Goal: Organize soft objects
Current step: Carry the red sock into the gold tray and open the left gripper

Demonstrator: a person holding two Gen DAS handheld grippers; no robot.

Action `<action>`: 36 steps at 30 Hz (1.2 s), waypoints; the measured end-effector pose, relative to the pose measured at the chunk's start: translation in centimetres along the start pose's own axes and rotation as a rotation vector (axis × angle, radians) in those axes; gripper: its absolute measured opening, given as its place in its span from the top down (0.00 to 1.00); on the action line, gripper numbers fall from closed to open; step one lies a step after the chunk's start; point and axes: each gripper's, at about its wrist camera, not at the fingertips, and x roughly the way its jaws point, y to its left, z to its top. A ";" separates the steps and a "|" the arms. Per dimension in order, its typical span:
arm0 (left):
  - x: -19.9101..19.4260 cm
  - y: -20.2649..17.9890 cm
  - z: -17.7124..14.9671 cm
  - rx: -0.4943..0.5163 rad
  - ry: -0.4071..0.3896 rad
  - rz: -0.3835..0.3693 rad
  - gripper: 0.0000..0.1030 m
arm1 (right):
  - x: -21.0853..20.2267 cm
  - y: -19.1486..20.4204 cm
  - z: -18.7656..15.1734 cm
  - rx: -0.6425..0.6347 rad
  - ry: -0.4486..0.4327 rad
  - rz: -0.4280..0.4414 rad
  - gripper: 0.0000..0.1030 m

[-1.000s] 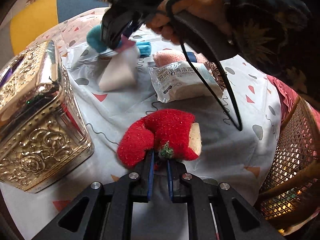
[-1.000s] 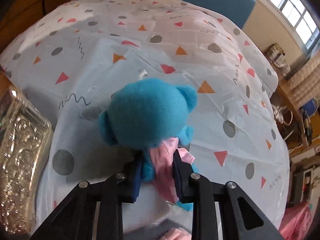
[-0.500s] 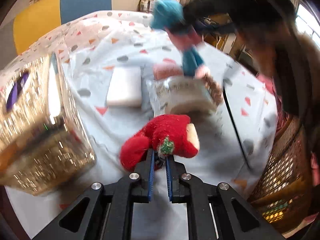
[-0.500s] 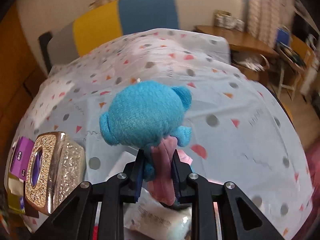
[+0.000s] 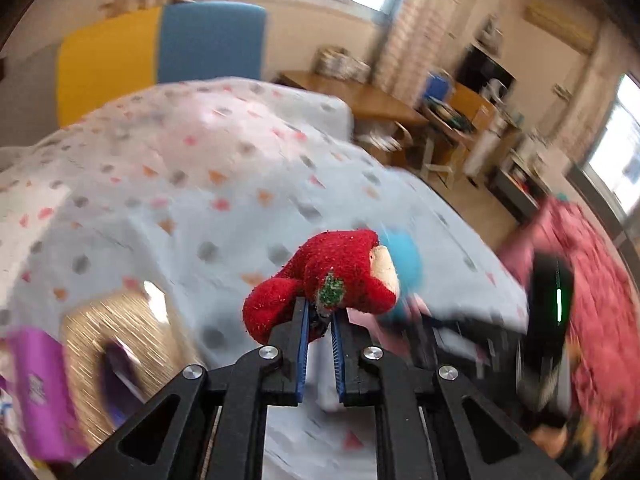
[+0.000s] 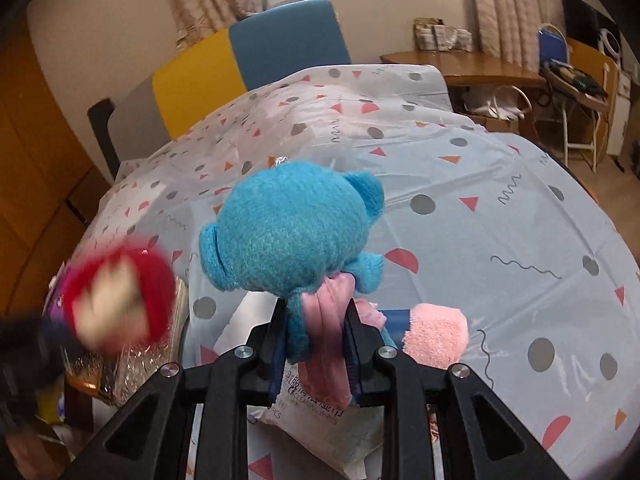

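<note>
A: What does the left hand-held gripper [image 5: 320, 320] have?
B: Its jaws are clamped on the red plush toy [image 5: 332, 276], by a small tag or loop beside the toy's green tuft. The toy hangs in the air above the counter [image 5: 180, 184], which wears a cloth printed with dots and triangles.

A: And the right hand-held gripper [image 6: 315, 322]?
B: Closed on the blue plush toy [image 6: 292, 228], pinching its body and pink scarf. That toy is lifted clear of the cloth too, its round head above the fingertips.

A: How do the two toys sit to each other?
B: Near, side by side. In the right wrist view the red one is a blur at the left edge.

A: What lies below?
B: A pink towel [image 6: 436, 332] and a packet of wipes [image 6: 320, 420] on the cloth, and a gold box [image 5: 104, 344] at the left, blurred.
</note>
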 end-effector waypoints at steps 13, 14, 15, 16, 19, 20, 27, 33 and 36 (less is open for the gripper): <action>-12.2 21.3 -2.1 -0.277 -0.141 0.317 0.90 | 2.1 3.6 -1.9 -0.217 0.088 -0.025 0.77; -13.0 22.9 -3.5 -0.309 -0.139 0.333 0.90 | 2.1 3.6 -1.9 -0.217 0.088 -0.031 0.77; -13.9 24.4 -5.2 -0.346 -0.137 0.349 0.90 | 2.2 3.6 -1.9 -0.219 0.086 -0.038 0.77; -14.7 26.2 -7.0 -0.395 -0.136 0.369 0.90 | 2.2 3.7 -1.9 -0.224 0.086 -0.044 0.77; -16.2 30.6 -12.0 -0.528 -0.112 0.403 0.89 | 2.4 3.9 -2.0 -0.238 0.090 -0.065 0.77; -16.3 31.7 -13.6 -0.565 -0.098 0.417 0.89 | 2.4 4.0 -2.0 -0.242 0.091 -0.068 0.77; -13.9 34.0 -21.1 -0.730 -0.004 0.382 0.88 | 2.8 3.9 -2.2 -0.241 0.108 -0.097 0.77; -12.8 30.6 -23.3 -0.735 -0.025 0.321 0.59 | 2.9 3.4 -2.1 -0.217 0.112 -0.117 0.77; -13.5 28.9 -23.2 -0.679 -0.065 0.328 0.51 | 2.8 3.3 -2.0 -0.212 0.109 -0.139 0.77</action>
